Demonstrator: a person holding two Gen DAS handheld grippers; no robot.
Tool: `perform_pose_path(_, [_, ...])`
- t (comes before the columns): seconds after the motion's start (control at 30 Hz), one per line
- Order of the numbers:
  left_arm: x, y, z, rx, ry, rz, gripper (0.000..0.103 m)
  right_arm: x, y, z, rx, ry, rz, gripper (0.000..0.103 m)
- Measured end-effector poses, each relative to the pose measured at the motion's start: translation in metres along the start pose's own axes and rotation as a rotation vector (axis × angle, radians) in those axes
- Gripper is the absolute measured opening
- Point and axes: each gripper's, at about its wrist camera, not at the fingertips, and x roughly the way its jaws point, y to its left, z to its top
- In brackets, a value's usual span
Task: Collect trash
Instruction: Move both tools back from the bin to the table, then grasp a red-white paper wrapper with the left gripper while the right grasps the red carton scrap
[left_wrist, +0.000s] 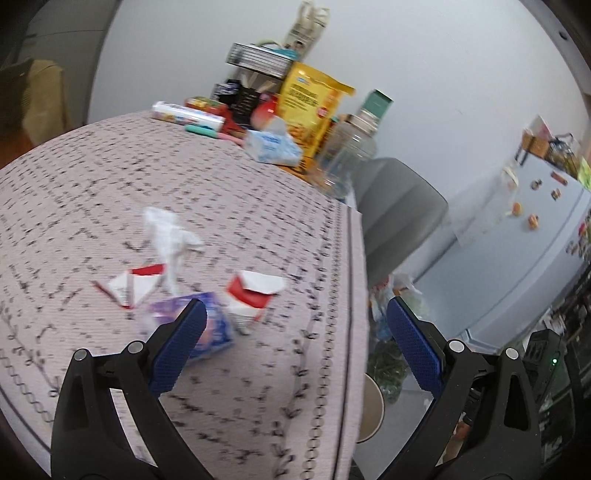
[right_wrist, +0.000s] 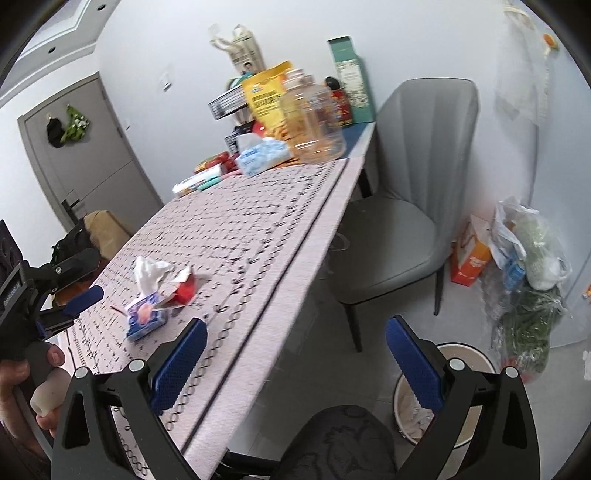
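Two grippers hang over the near end of the counter (right_wrist: 258, 229), which wears a pale cloth printed with small black marks. The left gripper (left_wrist: 295, 332) has its jaws spread wide with nothing between them; its left finger crosses in front of the blue tissue packet (left_wrist: 210, 325), and I cannot tell whether it touches. The right gripper (right_wrist: 295, 350) is likewise wide open and empty, held off the counter's edge above the floor.

The trash sits in a tight cluster near that edge: a crumpled white tissue (left_wrist: 168, 230), a flattened red-and-white wrapper (left_wrist: 131, 288) to its left, a torn red-and-white carton (left_wrist: 255, 295) to its right, and the packet in front. From the right wrist the same pile shows side-on, the tissue (right_wrist: 149, 275) standing up behind the packet (right_wrist: 146, 319).

Only the right wrist view shows the whole waste bin (right_wrist: 439, 395) on the floor below the counter's edge, with crumpled paper inside, a grey chair (right_wrist: 402, 206), and bags of groceries (right_wrist: 524, 280) against the wall. It also catches the left gripper (right_wrist: 79, 301) and the hand (right_wrist: 22, 387) holding it. The left wrist view alone shows a fridge door (left_wrist: 517, 236) dotted with magnets.

At the far end stand a yellow snack bag (right_wrist: 266, 99), a clear plastic jar (right_wrist: 317, 122) and a tissue pack (right_wrist: 262, 155).
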Motion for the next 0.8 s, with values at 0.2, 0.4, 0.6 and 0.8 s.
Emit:
perform_pose_path(0.2, [-0.014, 0.041, 0.002, -0.076, -0.023, 0.062, 0.082, 0.015, 0.03, 0.001, -0.046, 0.02, 0.045, 0.095])
perform_pose_path(0.4, [-0.016, 0.08, 0.003, -0.154, -0.026, 0.127, 0.062, 0.027, 0.055, 0.002, -0.082, 0.039, 0.083, 0.095])
perform_pose_path(0.6, [-0.006, 0.107, 0.004, -0.198, -0.012, 0.197, 0.046, 0.042, 0.075, 0.002, -0.108, 0.071, 0.116, 0.094])
perform_pose_path(0.8, [0.013, 0.113, 0.005, -0.193, 0.017, 0.224, 0.042, 0.056, 0.086, -0.003, -0.113, 0.105, 0.145, 0.092])
